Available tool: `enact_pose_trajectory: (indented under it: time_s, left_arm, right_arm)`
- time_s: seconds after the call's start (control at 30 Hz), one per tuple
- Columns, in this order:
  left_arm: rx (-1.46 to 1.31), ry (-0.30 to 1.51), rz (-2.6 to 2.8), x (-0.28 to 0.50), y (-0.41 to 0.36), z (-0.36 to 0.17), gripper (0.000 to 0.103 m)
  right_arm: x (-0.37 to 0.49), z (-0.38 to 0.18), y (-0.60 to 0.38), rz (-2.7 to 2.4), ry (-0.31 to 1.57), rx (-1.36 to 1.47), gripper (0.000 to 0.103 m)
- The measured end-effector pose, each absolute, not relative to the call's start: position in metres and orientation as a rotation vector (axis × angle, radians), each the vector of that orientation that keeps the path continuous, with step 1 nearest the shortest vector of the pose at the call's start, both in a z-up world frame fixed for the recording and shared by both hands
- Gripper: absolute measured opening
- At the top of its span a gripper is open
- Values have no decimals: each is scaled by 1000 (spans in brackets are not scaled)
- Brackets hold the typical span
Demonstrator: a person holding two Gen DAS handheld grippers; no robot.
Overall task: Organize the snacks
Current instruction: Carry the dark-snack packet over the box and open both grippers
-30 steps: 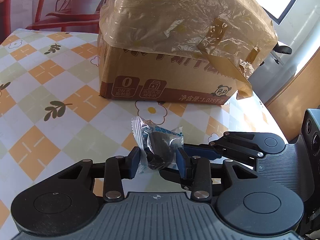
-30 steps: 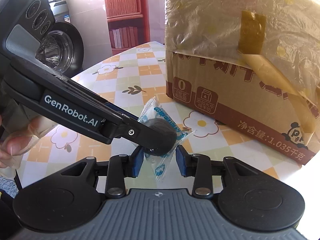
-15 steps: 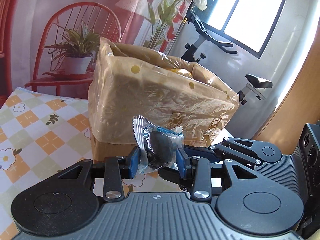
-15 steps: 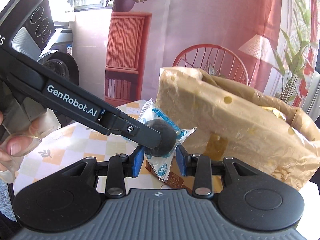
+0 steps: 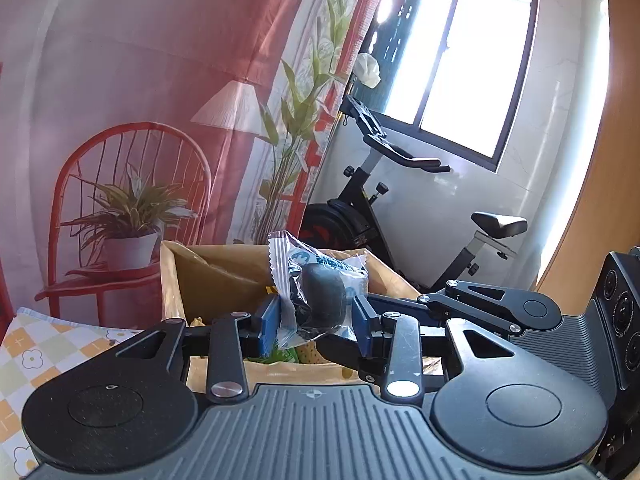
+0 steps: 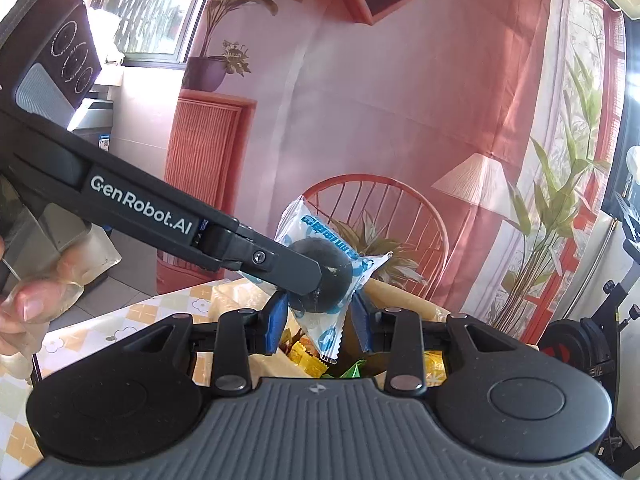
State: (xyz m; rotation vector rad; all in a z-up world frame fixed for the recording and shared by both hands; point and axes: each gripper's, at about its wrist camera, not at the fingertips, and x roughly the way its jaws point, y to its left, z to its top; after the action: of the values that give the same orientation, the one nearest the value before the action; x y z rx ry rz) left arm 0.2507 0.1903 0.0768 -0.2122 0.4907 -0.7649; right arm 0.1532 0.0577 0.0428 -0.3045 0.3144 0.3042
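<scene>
While both grippers are meeting at one point, the snack packet (image 5: 320, 292), a clear wrapper with blue print around a dark round piece, is sitting between the blue pads (image 5: 269, 322) of the left gripper (image 5: 316, 322) at centre frame of the left wrist view. Those pads are standing either side of the wrapper; whether they are actually pressing it, cannot tell from this view.

Right wrist view: the same packet (image 6: 320, 280) is hanging at centre frame between the right gripper (image 6: 320, 322) pads, which are spread wider than the dark piece, so the right one is looking released. The left gripper's finger (image 6: 280, 262) is crossing in from the upper left and lying across the packet, touching it.

The packet is hovering above the open cardboard box (image 5: 180, 280), lower centre in both views. The box is lined with tan plastic and is holding yellow wrapped snacks (image 6: 308, 358) and a green one (image 6: 352, 370).

A gloved hand (image 6: 28, 300) is gripping the left tool's handle at the left edge. The checked floral tablecloth (image 5: 36, 356) is showing at lower left.
</scene>
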Motion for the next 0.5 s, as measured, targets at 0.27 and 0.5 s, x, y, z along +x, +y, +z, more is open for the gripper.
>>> enact_pose_trajectory:
  time_s: [0.27,0.5]
  left_arm:
    - [-222,583,-724,298,169,59,41]
    - [-209,631,-694,317,162,45,41]
  right_arm:
    - [202,23,39,296,426,-291,38]
    - [216,14,38,277,490,-273,38]
